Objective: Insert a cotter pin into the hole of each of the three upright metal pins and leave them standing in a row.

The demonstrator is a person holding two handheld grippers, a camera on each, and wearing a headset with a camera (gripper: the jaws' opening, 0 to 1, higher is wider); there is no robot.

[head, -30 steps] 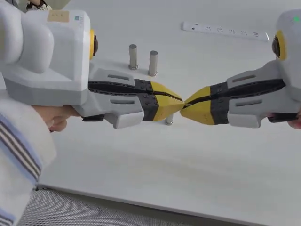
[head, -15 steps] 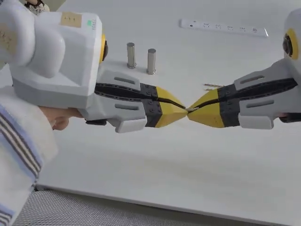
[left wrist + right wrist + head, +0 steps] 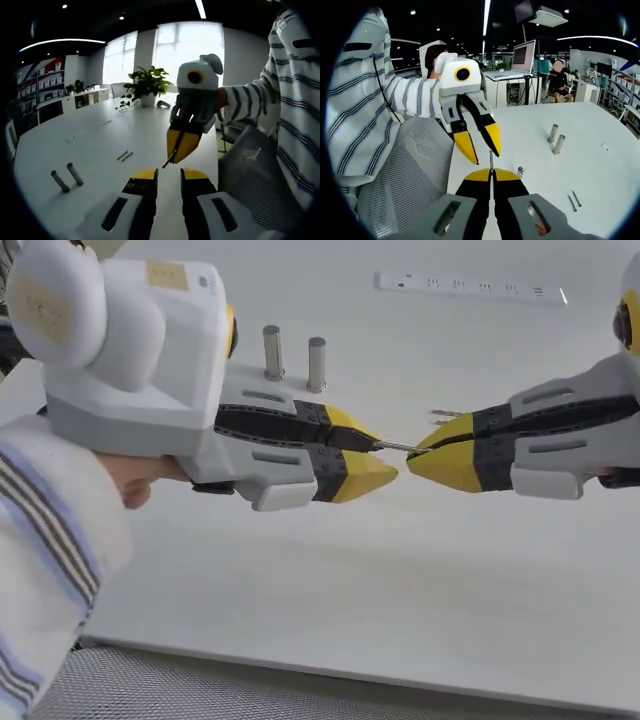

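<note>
- Right gripper (image 3: 415,454) fingers pinch a cotter pin (image 3: 400,447) above the tabletop (image 3: 300,570).
- Left gripper (image 3: 386,458) fingers, closed a moment ago, now stand narrowly apart.
- Two metal pins (image 3: 271,352) stand upright behind.

Held cotter pin: thin silvery wire cotter pin (image 3: 395,446), level above the white table (image 3: 300,570), one end pinched in the right gripper (image 3: 412,455).
Spare cotter pins: two thin metal cotter pins (image 3: 447,418), flat, side by side.
Upright pair: grey metal cylinder pin (image 3: 271,352) and matching second pin (image 3: 317,364), standing just beside each other.
Third pin: short shiny metal pin (image 3: 520,171), standing apart from the pair.
</note>
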